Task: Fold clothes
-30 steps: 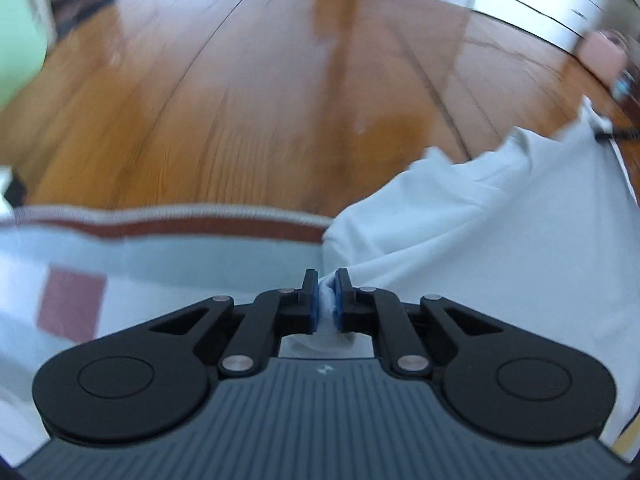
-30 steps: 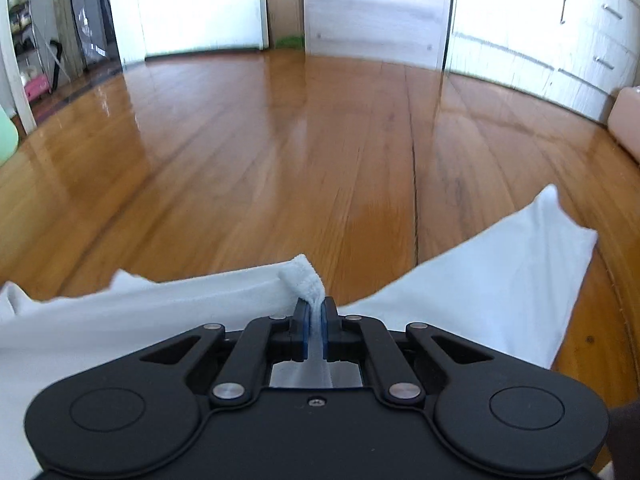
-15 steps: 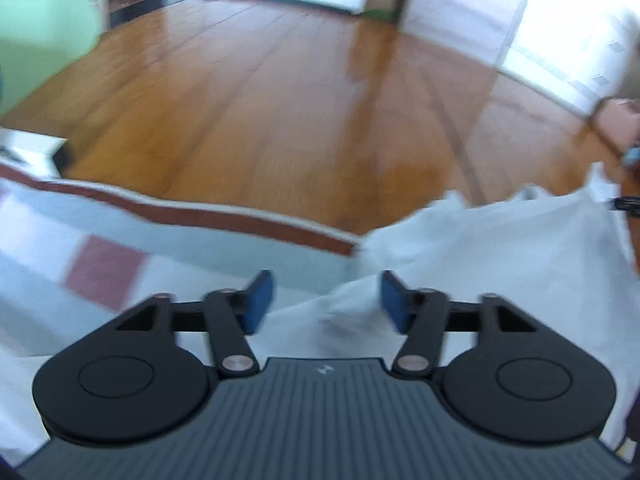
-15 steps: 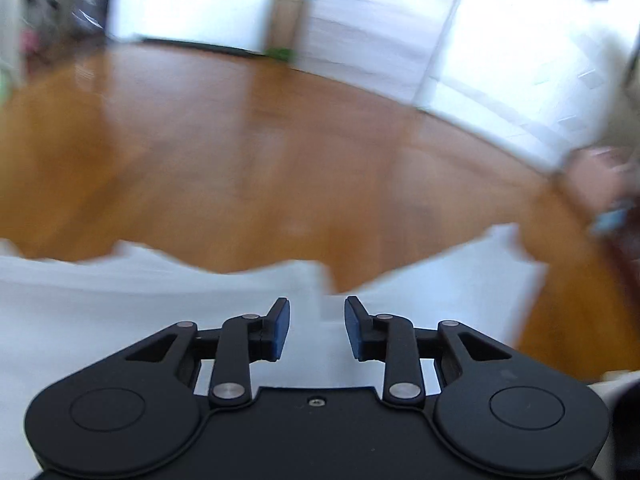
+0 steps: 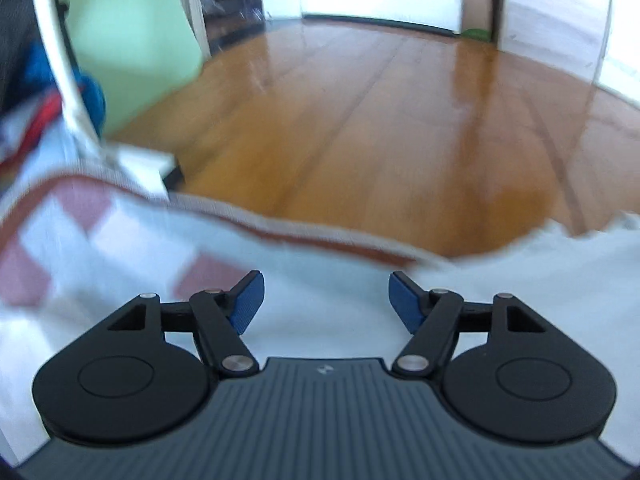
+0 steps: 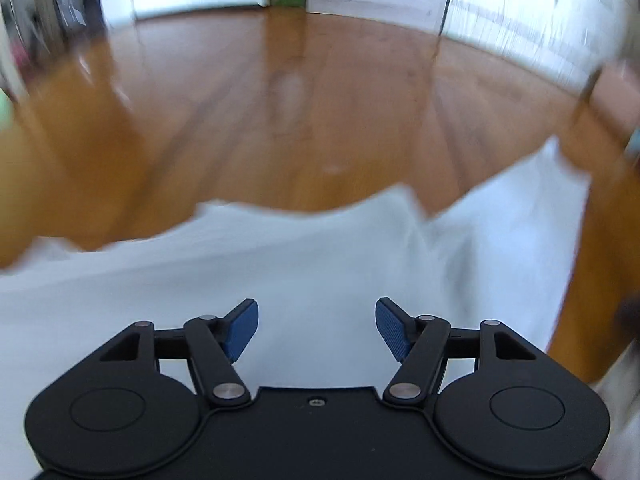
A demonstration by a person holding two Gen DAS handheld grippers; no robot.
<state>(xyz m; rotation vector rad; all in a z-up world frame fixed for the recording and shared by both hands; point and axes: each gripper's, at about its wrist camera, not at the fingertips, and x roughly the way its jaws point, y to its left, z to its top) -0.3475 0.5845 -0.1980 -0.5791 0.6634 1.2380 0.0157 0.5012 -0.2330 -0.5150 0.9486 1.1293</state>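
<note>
Biggest thing in both views is the wooden floor (image 5: pixel 400 128), shiny orange-brown planks running off toward some bright doorways at the back. On top of that, on my left side, there's a light blanket (image 5: pixel 120 240) with dull red squares and a red-and-cream border along its far edge, spread flat under and ahead of my left tool. The white garment (image 6: pixel 280 272) I'm folding lies mostly in front of my right tool, its ragged far edge sitting against the floor, with one flap (image 6: pixel 520 220) reaching out farther to the right; in the left view it shows as a white edge (image 5: pixel 560 264) on the right, overlapping the blanket's border. Everything's pretty motion-blurred so I can't make out what kind of garment it is. Off to the far left there's a pale green wall (image 5: pixel 132 40) and a white curved tube (image 5: pixel 60 60) with something blue and red behind it, too smeared to tell. My left gripper (image 5: pixel 326 300) has its blue pads spread wide apart with nothing between them, just cloth below. My right gripper (image 6: pixel 317 328) is the same deal: wide open, gripping nothing, over the white fabric.
</note>
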